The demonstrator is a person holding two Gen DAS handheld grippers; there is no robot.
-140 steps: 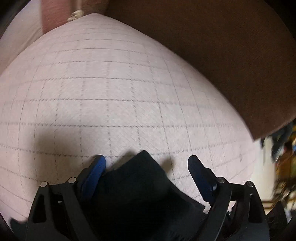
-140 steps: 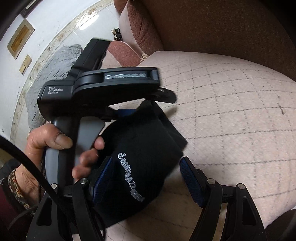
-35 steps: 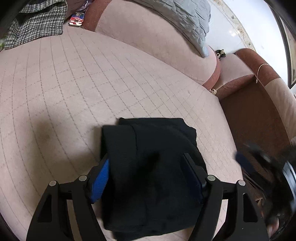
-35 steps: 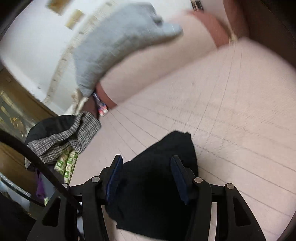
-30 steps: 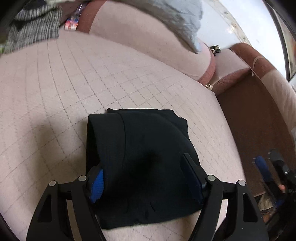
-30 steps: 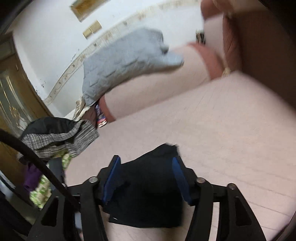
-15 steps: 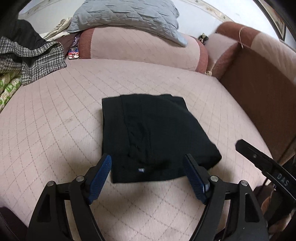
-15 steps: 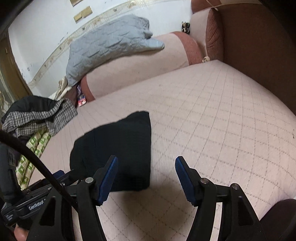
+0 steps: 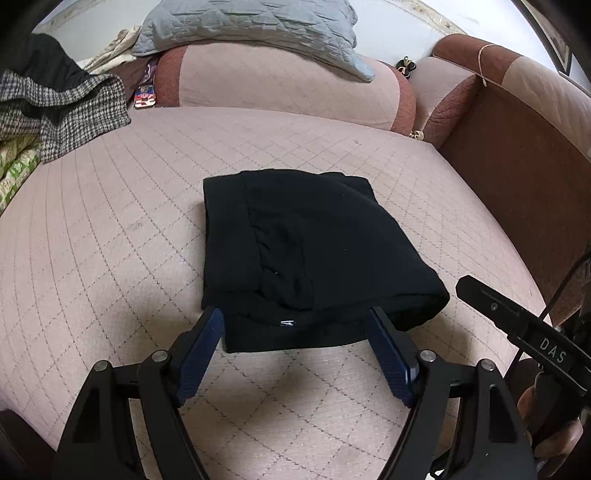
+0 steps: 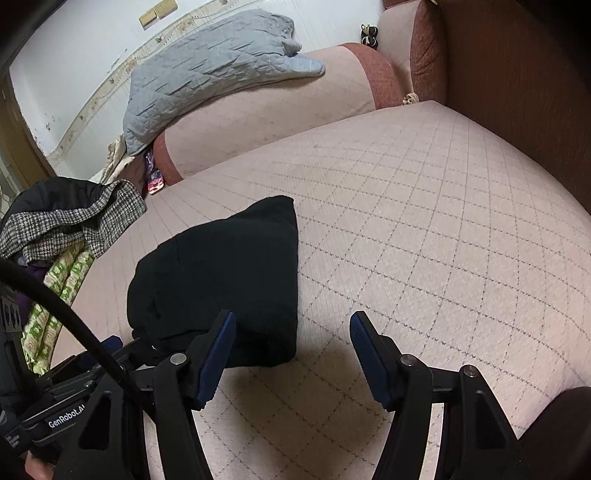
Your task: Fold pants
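left wrist view: the left gripper hangs with its blue-padded fingers spread wide and holding nothing, just short of the near edge of the folded black pants. the pants lie in a compact rectangular bundle on the pink quilted sofa seat, straight ahead of the claw, a small white mark showing on the near hem. beyond the pants, a grey quilted pillow rests on the sofa's rounded bolster; a houndstooth garment is heaped far ahead to the claw's left. the brown sofa backrest rises to its right, and the black body of the other tool juts in at the lower right.

right wrist view: the right gripper also stands wide apart and empty, over bare seat fabric. the pants sit ahead and to the left of this claw, its left finger near their closest corner; whether it touches them cannot be told. the pillow and houndstooth garment lie farther off to the left.
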